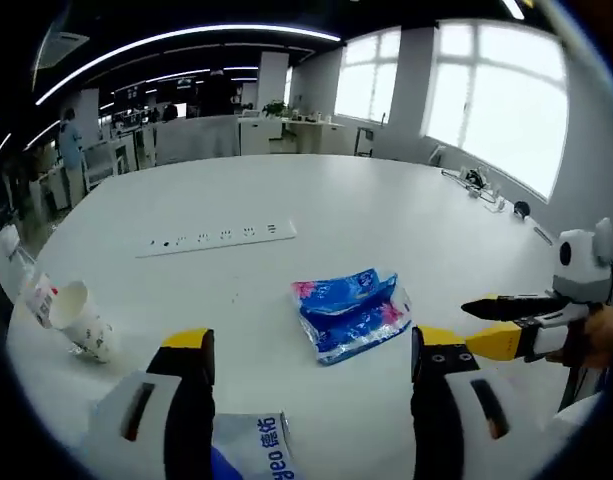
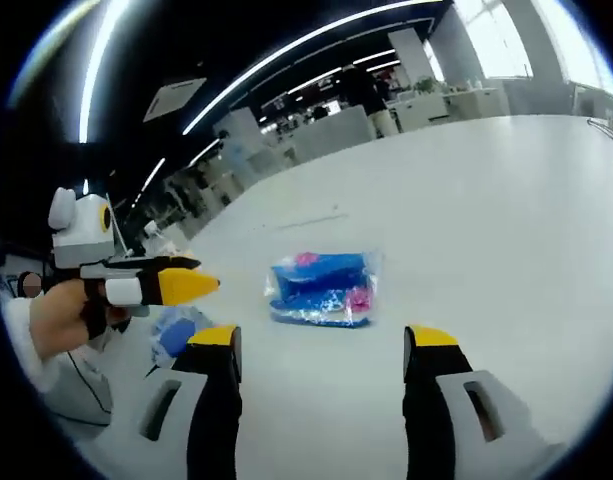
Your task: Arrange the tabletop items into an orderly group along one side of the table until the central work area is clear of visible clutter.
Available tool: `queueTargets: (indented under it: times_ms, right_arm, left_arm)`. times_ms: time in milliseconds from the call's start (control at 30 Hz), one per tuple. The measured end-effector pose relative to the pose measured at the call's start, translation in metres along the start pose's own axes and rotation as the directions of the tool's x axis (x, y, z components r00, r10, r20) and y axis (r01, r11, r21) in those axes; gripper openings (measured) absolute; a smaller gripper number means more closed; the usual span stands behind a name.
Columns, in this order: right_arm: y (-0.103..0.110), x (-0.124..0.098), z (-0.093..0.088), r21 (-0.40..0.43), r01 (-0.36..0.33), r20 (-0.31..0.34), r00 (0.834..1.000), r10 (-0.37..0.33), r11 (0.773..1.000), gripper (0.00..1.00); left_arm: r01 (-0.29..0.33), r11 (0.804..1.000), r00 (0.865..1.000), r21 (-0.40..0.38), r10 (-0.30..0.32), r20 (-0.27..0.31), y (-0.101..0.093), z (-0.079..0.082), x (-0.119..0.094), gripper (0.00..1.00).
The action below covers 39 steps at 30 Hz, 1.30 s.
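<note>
The table [image 1: 386, 220] takes up most of the scene: a broad, smooth white top with a rounded edge, matte and bare across its far half. On it, far side in the left gripper view, lies a long, flat white power strip [image 1: 217, 238] with a row of sockets.

Now the two grippers. The left gripper [image 1: 311, 350] holds its black, yellow-tipped jaws wide apart, nothing between them; a blue-and-white packet [image 1: 254, 447] with printed lettering sits at the bottom edge between the jaw bases. The right gripper [image 2: 320, 340] is spread just as wide and empty. In the left gripper view, the right gripper [image 1: 496, 325] comes in from the right, held in a hand; there its yellow tips look nearly together, though the angle is too oblique to judge.

Centre stage, the tissue pack [image 1: 350, 313]: soft, crinkled glossy plastic, blue with pink and white patches, lying flat near mid-table, just ahead of both sets of jaws, touching neither.

Smallest, a white paper cup [image 1: 74, 318] with red print lies tipped on its side near the table's left edge.
</note>
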State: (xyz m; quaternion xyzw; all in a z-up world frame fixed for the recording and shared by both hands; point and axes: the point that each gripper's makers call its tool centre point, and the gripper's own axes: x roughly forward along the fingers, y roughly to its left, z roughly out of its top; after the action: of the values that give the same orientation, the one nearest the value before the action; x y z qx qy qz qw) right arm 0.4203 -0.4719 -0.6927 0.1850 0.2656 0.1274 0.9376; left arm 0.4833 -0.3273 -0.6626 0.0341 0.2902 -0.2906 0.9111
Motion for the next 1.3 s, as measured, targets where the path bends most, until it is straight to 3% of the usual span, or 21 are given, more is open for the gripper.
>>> queueTargets:
  times_ms: [300,567,1067,1300]
  right_arm:
    - [0.022,-0.021,0.0,0.071,0.014,0.072,0.997,-0.019,0.997,0.65]
    - [0.04,-0.037,-0.007,0.109,0.04,0.097,0.994,-0.051,0.993,0.65]
    - [0.08,-0.052,-0.026,0.152,0.101,0.095,0.989,-0.117,0.983,0.62]
    - [0.092,-0.046,-0.018,0.134,0.099,0.101,0.988,-0.113,0.986,0.62]
  left_arm:
    - [-0.021,1.0,0.999,0.021,0.022,-0.037,0.014,-0.017,-0.042,0.82]
    - [-0.009,0.999,0.999,0.035,0.01,-0.031,0.022,-0.017,-0.076,0.8]
    - [-0.029,0.999,0.998,0.028,0.03,-0.048,0.077,-0.029,-0.131,0.78]
    - [-0.041,0.999,0.998,-0.013,0.04,-0.041,0.095,-0.036,-0.141,0.77]
